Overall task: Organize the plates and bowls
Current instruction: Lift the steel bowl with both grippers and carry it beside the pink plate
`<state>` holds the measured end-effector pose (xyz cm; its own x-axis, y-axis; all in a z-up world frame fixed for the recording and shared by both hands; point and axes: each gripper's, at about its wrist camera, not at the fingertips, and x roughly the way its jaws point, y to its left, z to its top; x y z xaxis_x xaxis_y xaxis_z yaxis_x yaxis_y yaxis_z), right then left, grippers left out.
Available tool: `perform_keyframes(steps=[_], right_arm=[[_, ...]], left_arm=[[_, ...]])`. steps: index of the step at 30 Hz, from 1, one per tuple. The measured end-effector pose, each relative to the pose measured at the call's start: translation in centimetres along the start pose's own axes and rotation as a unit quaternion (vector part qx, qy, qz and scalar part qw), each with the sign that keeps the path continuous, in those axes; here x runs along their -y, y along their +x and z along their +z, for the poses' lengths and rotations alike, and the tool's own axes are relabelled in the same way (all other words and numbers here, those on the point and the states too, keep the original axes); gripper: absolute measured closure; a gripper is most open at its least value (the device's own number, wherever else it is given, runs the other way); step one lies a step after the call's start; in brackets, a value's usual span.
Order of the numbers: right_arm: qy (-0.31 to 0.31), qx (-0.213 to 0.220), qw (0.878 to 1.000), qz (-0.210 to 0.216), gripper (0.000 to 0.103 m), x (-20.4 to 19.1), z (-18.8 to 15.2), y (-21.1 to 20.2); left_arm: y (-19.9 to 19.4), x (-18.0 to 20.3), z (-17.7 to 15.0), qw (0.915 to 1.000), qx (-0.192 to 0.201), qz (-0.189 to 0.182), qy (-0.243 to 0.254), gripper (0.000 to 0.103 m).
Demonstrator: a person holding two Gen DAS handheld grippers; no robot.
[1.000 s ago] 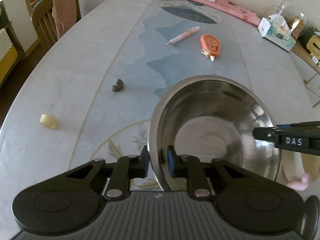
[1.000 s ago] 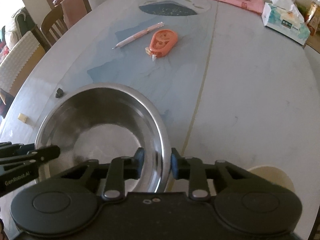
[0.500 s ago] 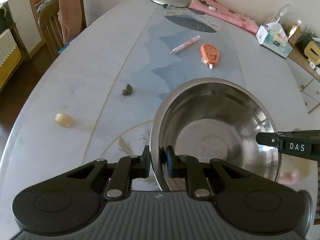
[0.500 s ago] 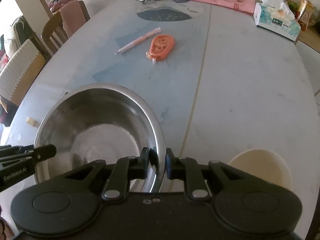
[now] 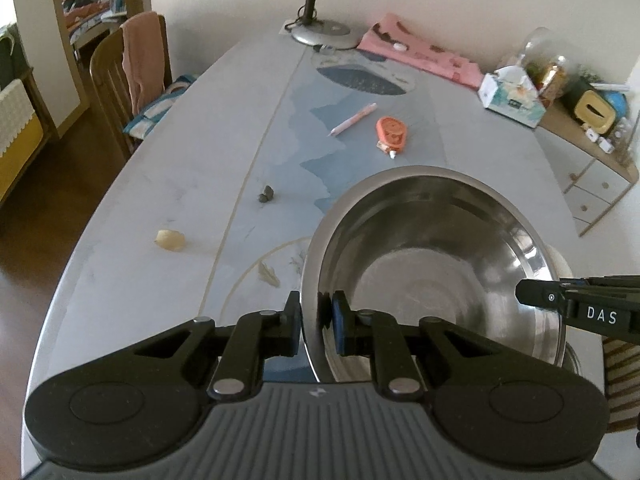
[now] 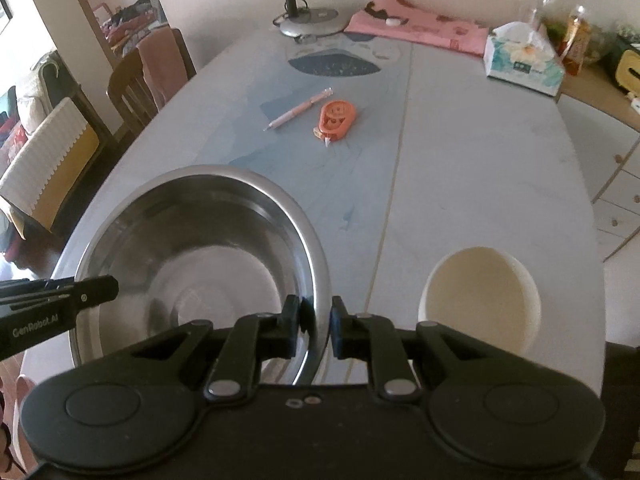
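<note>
Where tongs pinch steel bowl, underside hidden, cream bowl beside

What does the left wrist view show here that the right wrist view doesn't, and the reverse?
Only the left wrist view: a yellowish lump and a small dark lump on the table.
Only the right wrist view: the whole inside of the cream bowl, right of the steel bowl.
Both: each claw, left and right, pinching the steel bowl's rim on opposite sides; pen, orange tape dispenser, tissue box, lamp base.
</note>
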<state>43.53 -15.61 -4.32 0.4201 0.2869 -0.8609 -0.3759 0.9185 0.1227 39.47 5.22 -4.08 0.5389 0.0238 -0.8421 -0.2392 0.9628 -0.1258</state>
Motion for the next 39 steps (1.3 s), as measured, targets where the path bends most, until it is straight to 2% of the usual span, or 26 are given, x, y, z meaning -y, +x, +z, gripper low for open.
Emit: perform_keyframes(steps=[9, 20, 30, 39], right_arm=[[0.019, 0.022, 0.999, -0.014, 0.087, -1.6, -4.2, -6.1], [0.051, 0.037, 0.998, -0.029, 0.089, -1.9, -11.0, -11.9], [0.093, 0.030, 0.994, -0.044, 0.089, -0.4, -17.5, -13.9], [0.127, 0.008, 0.990, -0.055, 0.090, 1.3, -23.2, -13.1]], left_arm=[[-5.6, 0.2, -3.2, 0.9994, 0.010, -0.022, 0.027, 0.088], [-9.9, 1.1, -8.4, 0.9962, 0.004, -0.054, 0.067, 0.088], [-10.7, 3.0, -14.1, 0.9905, -0.024, -0.084, 0.106, 0.088], [-9.0, 4.8, -18.6, 0.9847, -0.050, -0.092, 0.139, 0.088]])
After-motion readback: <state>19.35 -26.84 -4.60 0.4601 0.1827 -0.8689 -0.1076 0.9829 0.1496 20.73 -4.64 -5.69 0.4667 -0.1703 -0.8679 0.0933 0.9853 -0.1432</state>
